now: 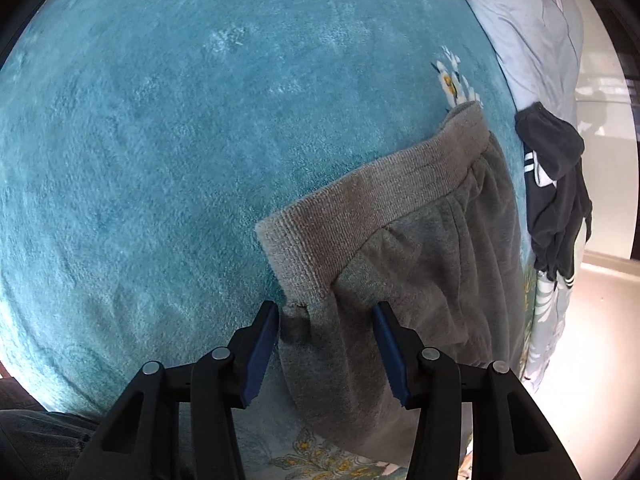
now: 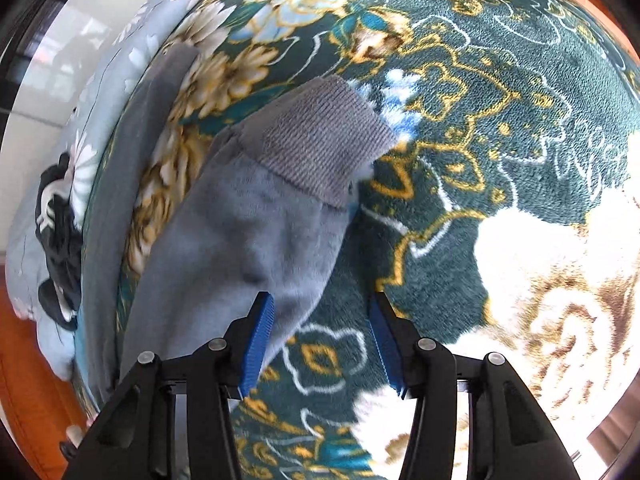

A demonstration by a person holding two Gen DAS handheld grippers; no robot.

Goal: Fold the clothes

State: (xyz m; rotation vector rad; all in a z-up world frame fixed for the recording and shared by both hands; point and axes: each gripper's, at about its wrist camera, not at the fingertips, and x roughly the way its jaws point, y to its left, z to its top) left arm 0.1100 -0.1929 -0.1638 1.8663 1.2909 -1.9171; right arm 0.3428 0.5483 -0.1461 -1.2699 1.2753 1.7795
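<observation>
Grey fleece trousers lie on a teal plush blanket. In the left wrist view their ribbed waistband point(image 1: 372, 196) runs up to the right, and the body point(image 1: 420, 300) lies below it. My left gripper point(image 1: 326, 312) is open, its blue pads either side of the waistband's near corner. In the right wrist view a trouser leg point(image 2: 240, 248) ends in a ribbed cuff point(image 2: 316, 140). My right gripper point(image 2: 320, 304) is open and empty over the leg's right edge.
The teal blanket point(image 1: 180, 140) has a flowered gold and white border point(image 2: 500, 160). A black garment with white stripes point(image 1: 556, 184) lies at the bed's edge, also in the right wrist view point(image 2: 56, 232). A pale grey floral quilt point(image 1: 532, 28) lies beyond. The floor point(image 1: 600, 320) is beside the bed.
</observation>
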